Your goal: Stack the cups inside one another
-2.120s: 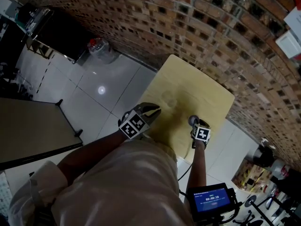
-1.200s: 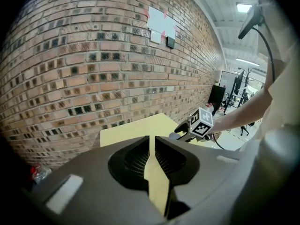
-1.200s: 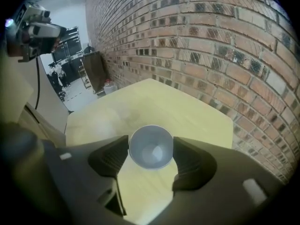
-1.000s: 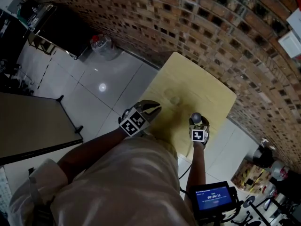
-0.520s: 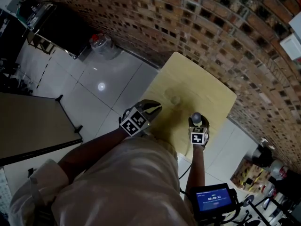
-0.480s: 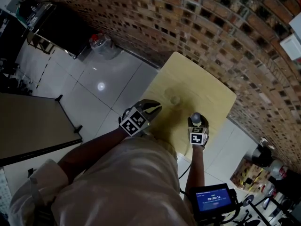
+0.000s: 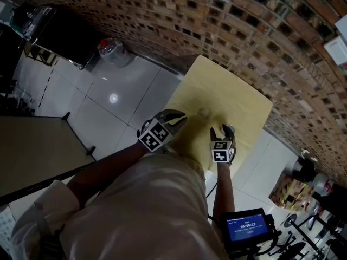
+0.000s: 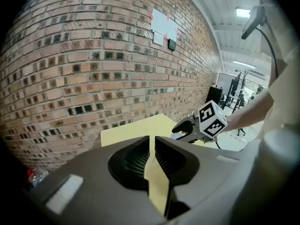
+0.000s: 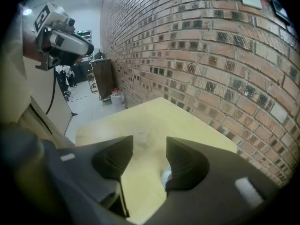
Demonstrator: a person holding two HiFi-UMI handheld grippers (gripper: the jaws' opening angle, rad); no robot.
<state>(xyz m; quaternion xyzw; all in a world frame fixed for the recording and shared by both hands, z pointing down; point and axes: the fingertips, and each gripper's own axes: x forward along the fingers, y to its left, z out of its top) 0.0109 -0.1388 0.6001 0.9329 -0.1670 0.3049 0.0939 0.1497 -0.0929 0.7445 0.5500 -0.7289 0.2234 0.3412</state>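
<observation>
- Brick wall (image 7: 244, 42) at back, pale tiled floor (image 7: 108, 91) to the side, small yellow tabletop (image 7: 227, 91) set against the wall.
- One clear cup (image 7: 204, 112) upright near the middle of the tabletop, ahead of both grippers and touching neither. No second cup made out for certain.
- Left gripper (image 7: 174, 119): over the near left edge of the tabletop, jaws drawn together to a thin slit, only bare tabletop behind it. Holding nothing.
- Right gripper (image 7: 222, 130): over the near right part, jaws apart but just lately closing, pads pressing on nothing. Faint clear cup ahead of the gap, not within it. Pale rounded edge low beside the right-hand jaw; impossible to say what.
- Judged stage: between grasps, stacking not visibly begun.
- Risks, as judged:
  - Clear cup nearly lost against yellow wood; easy to misjudge the approach and clip the rim with one jaw.
  - Probably light and thin-walled; a sideways nudge enough to tip or skid it, a hard squeeze enough to buckle it.
  - Narrowed jaws perhaps too tight to straddle the cup without reopening.
  - Small tabletop, so a toppled cup likely to roll off onto the floor.
</observation>
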